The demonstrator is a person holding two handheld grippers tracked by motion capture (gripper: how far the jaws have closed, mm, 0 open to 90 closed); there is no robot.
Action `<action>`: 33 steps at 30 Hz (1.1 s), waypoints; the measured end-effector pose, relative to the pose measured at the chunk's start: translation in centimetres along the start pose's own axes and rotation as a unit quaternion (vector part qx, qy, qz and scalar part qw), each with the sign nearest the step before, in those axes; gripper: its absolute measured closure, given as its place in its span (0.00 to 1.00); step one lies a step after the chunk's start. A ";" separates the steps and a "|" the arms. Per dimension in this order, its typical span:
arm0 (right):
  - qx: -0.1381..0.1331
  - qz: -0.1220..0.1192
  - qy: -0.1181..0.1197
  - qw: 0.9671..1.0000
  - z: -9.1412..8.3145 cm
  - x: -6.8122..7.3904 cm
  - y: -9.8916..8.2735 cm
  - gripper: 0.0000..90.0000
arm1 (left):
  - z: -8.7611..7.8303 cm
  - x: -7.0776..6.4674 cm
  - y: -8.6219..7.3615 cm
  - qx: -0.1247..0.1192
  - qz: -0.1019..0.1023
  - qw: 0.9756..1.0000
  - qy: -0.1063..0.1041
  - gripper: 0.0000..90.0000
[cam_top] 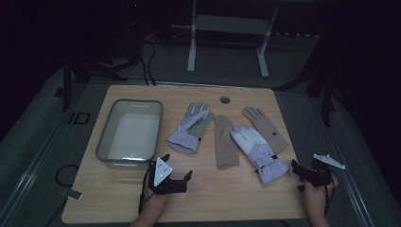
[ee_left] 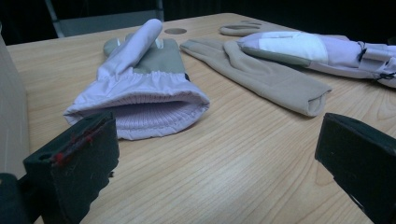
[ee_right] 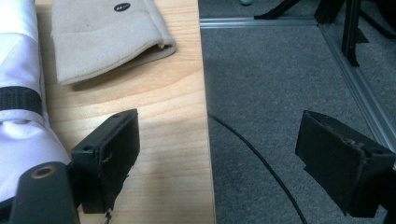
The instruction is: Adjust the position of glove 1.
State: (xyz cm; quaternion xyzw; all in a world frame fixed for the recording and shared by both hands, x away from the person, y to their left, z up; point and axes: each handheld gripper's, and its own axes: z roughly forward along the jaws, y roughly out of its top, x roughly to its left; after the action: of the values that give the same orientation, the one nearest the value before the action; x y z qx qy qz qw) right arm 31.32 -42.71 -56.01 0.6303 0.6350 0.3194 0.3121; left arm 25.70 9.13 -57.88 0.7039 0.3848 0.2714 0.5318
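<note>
Two pairs of gloves lie in a row across the table's middle. From the left: a lavender glove (cam_top: 189,127) (ee_left: 140,88), a beige glove (cam_top: 224,142) (ee_left: 266,74), a lavender and white glove (cam_top: 260,152) (ee_left: 303,49) (ee_right: 18,116), and a second beige glove (cam_top: 265,126) (ee_right: 102,32). My left gripper (cam_top: 177,166) (ee_left: 219,154) rests near the front edge, open, its jaws pointing at the lavender glove's cuff a short way off. My right gripper (cam_top: 298,176) (ee_right: 233,144) is open at the table's right edge, one jaw over the wood, the other over the floor, with nothing between them.
A grey plastic bin (cam_top: 105,137) (ee_left: 9,116) with a pale bottom stands at the table's left, just beyond my left gripper. A round cable hole (cam_top: 225,100) sits at the far edge. Grey carpet (ee_right: 280,84) with a thin cable lies right of the table.
</note>
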 end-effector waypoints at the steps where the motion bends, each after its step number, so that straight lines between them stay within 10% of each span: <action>1: 0.006 0.002 0.006 1.000 0.1 -0.1 0.0 0.15 | 0.0 -0.1 0.0 0.000 0.005 1.000 0.000 0.00; 14: -0.003 -0.002 0.028 1.000 -0.8 0.0 1.5 0.15 | 0.0 -0.2 0.0 0.001 0.003 1.000 -0.004 0.00; 33: -0.054 -0.039 0.080 0.995 -6.1 3.5 12.8 0.12 | 0.0 0.1 0.0 0.000 -0.003 1.000 -0.010 0.00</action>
State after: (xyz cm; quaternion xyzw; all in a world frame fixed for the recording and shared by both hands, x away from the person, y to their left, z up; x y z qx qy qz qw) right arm 34.12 -39.24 -42.12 0.5593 0.6643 0.3902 0.3059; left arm 25.69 9.20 -57.88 0.7051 0.3819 0.2629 0.5366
